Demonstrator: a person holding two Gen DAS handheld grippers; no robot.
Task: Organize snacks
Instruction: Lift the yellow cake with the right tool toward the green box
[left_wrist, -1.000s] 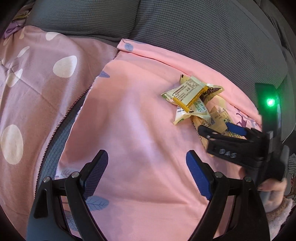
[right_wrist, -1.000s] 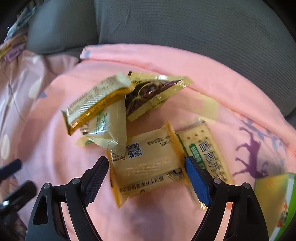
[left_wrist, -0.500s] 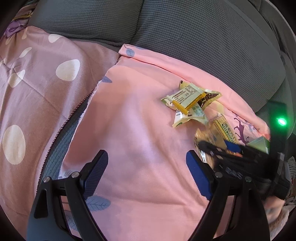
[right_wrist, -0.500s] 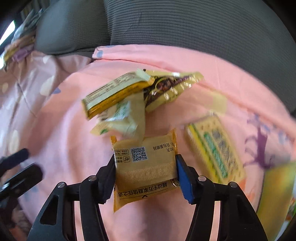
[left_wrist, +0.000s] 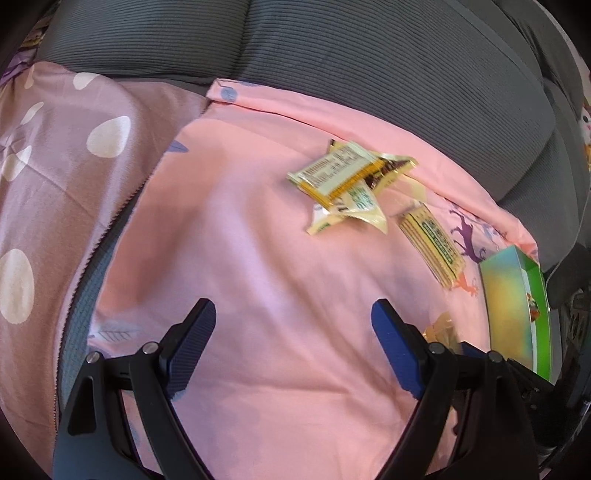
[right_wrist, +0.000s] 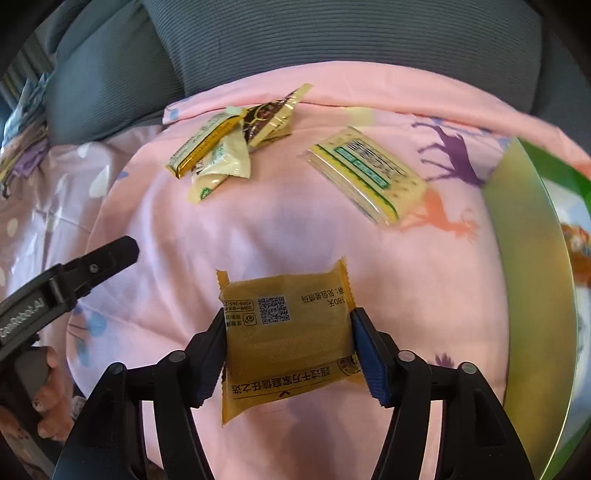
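The right gripper (right_wrist: 288, 354) had lifted the orange snack packet (right_wrist: 286, 332) clear, jaws clamped on its side edges. Light, crushable; grip gently. Left gripper (left_wrist: 293, 332) jaws stood apart.

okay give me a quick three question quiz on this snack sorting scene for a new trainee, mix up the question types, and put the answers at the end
1. True or false: the right tool is shut on the orange snack packet.
2. Multiple choice: where is the green box relative to the held packet in the right wrist view? A) to its left B) to its right C) under it
3. Fill in: the left tool is ____ and holds nothing.

Key
1. True; both blue pads press the packet's side edges.
2. B; the box sits at the right edge of the pink blanket.
3. Open; only blanket shows between its pads, and the snack pile lies beyond it.
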